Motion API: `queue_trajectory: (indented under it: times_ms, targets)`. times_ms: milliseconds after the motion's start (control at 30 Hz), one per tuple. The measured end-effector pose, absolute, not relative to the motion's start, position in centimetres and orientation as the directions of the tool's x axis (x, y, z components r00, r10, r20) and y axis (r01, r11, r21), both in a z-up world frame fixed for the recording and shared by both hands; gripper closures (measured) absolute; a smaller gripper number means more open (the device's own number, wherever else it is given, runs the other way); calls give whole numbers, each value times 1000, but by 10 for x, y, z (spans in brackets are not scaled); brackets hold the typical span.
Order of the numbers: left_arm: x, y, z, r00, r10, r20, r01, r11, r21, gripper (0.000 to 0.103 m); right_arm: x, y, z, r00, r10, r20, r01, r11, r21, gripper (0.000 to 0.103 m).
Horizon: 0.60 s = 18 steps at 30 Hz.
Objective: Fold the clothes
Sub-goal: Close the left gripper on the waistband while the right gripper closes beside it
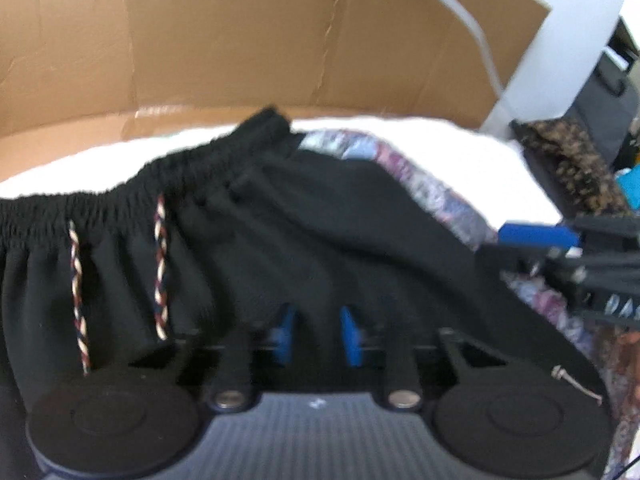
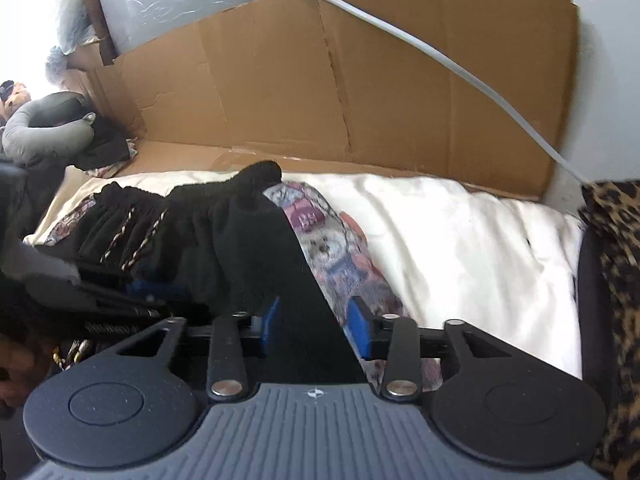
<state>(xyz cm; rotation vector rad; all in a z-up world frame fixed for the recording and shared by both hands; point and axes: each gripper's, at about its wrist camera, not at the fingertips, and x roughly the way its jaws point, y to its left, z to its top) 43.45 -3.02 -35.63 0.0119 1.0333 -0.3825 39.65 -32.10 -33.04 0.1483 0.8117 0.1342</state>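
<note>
A brown cardboard sheet (image 2: 340,92) stands as a wall along the far side of the work area, folded forward at its base, with a grey cable (image 2: 452,64) draped across its right half. In front of it lies a white cloth surface (image 2: 460,232), bare and open on the right as far as a leopard-print cushion (image 2: 616,280) at the right edge; the left edge is crowded by a grey neck pillow (image 2: 44,128) and dark clutter. A patterned fabric (image 2: 336,248) lies on the white cloth, running near to far. On top of it rest black shorts (image 1: 280,232), the elastic waistband on the far side and two braided drawstrings (image 1: 160,268) hanging toward the near-left. The left gripper (image 1: 316,334) has its blue pads parted, with black cloth lying between and over them; whether it is gripped cannot be told. The right gripper (image 2: 314,322) stands with jaws spread, the right side edge of the shorts passing between its pads, touching the left pad and clear of the right.
</note>
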Motion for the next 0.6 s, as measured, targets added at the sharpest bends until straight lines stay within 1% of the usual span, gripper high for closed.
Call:
queue_trajectory:
  times_ms: [67,200,333,467,600]
  targets:
    - [432,-28,-358,459,-297,-837,315,936,-160,101,405,-319,-337,658,168,-734,-61,983,171,65]
    - [426,-21,-355,459,-271,-846,297,944,-141,102,413,-321,-353,610,111,-784,-19,992,126,68]
    - [419,-11,-352,449,-212,-868,260,960,-100,103,411,-327,-361,589,71,-805,3,996,90,69]
    - [416,0,-351,445,-206,-871,244,964,-103,103,408,-330,-356,591,75,-803,11,995,101,69]
    - [417,5,-338,474,-264,-840,244,956,-163,102,410,-335,-338,657,105,-746,-1,990,139,69]
